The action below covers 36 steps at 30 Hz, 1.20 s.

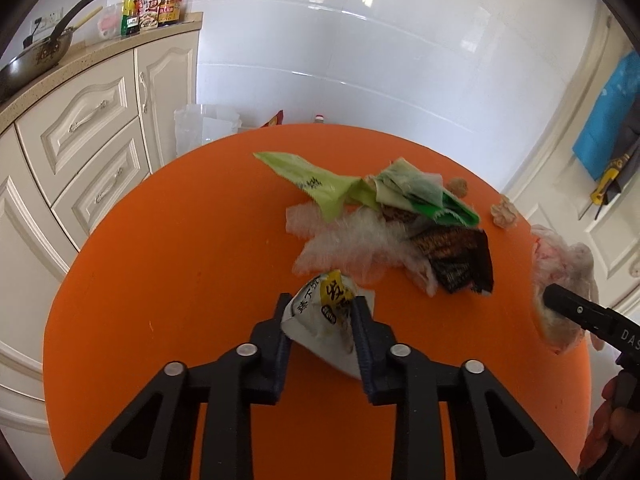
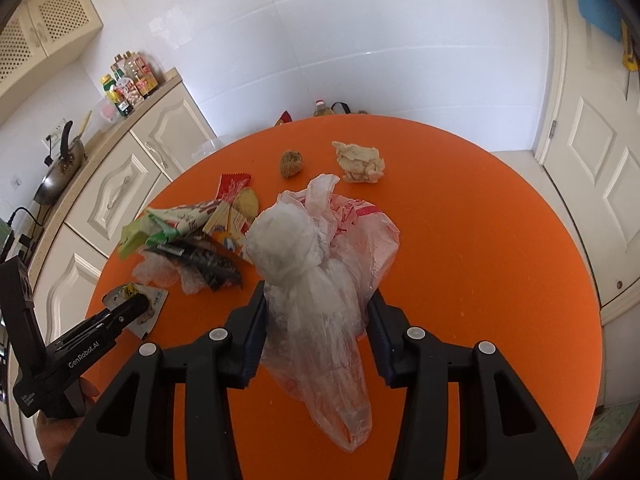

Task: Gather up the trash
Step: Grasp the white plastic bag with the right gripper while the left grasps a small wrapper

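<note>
On the round orange worktop (image 2: 460, 200) the left gripper (image 1: 320, 320) has its fingers closed on a small white and yellow snack packet (image 1: 324, 320), pinched across its middle; the packet looks light, thin and crinkly, so a grip on the flat body should hold if it does not slide out of the smooth film. The right gripper (image 2: 318, 320) has its fingers partly closed around a thin plastic bag (image 2: 316, 280), gathered at its bunched middle; the bag is soft and slippery and will sag, so I would take it where the film is thickest. Well apart from both lie a heap of wrappers (image 2: 192, 232), a crumpled paper ball (image 2: 360, 162) and a brown lump (image 2: 290, 164), all light and loose, likely best pinched singly.
</note>
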Each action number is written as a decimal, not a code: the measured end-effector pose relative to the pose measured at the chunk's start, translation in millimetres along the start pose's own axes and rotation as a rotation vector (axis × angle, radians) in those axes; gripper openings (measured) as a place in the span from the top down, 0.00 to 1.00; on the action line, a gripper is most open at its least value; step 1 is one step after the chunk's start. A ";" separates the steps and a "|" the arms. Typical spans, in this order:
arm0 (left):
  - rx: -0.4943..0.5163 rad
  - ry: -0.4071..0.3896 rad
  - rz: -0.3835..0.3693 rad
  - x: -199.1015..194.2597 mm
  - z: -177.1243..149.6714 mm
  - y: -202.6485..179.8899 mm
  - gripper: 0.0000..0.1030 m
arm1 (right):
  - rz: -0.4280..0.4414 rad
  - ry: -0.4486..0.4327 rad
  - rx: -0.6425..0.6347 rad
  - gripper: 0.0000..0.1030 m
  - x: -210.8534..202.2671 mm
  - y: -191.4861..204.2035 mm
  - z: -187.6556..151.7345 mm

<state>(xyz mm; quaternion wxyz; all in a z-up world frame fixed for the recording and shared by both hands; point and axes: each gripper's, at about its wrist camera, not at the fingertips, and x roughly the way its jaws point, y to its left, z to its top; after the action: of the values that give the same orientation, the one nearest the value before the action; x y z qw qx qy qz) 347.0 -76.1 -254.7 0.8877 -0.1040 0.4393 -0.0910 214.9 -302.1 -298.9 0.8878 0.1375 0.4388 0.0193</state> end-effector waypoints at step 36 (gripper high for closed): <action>0.200 -0.140 -0.175 -62.5 -52.3 -38.4 1.00 | 0.004 -0.107 0.042 0.56 -81.7 -34.7 -34.7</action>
<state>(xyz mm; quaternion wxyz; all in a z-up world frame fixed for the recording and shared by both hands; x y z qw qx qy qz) 265.2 -102.7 -227.9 0.9107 -0.0591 0.3544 -0.2040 134.5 -340.2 -264.8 0.9069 0.1579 0.3906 0.0044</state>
